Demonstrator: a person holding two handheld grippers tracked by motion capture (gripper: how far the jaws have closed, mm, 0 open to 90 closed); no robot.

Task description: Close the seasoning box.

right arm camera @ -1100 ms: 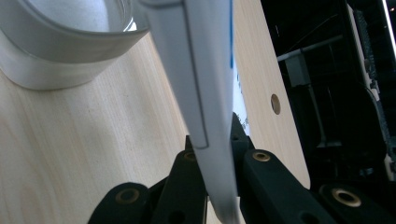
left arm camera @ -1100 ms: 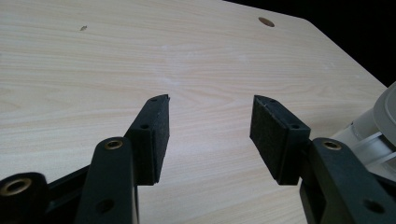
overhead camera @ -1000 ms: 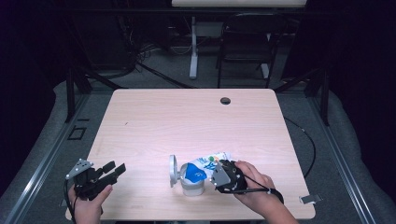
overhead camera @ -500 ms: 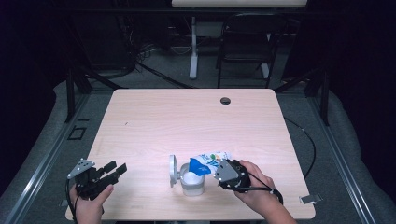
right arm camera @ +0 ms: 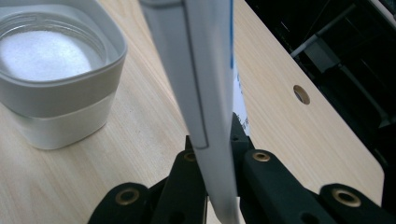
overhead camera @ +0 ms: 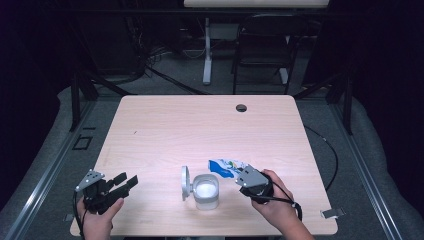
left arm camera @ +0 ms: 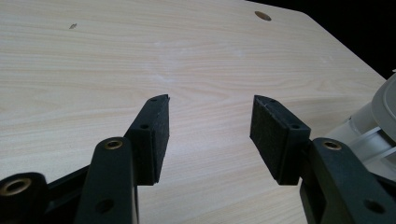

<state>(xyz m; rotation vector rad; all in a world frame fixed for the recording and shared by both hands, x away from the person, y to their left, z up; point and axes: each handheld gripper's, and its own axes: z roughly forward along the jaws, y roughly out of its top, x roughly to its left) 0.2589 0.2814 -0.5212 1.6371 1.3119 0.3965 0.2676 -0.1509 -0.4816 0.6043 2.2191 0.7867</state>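
Near the desk's (overhead camera: pixel 150 125) front edge, the right gripper (overhead camera: pixel 243 176) is clamped on a thin, soft pouch (overhead camera: pixel 226 166) that looks light and floppy, best pinched at its flat sealed edge beside the open jar (overhead camera: pixel 205 190) of white powder, while the left gripper (overhead camera: pixel 127 181) rests spread and empty near the front left corner.

Setting: lab or recording studio. Pale wooden desk (overhead camera: pixel 165 130) with cable hole (overhead camera: pixel 241 108), standing on grey floor mat (overhead camera: pixel 370 165). Black-draped surroundings; metal frame legs (overhead camera: pixel 80 95), loose cables (overhead camera: pixel 165 55), dark chair (overhead camera: pixel 260 55), white stand (overhead camera: pixel 207 55) behind.
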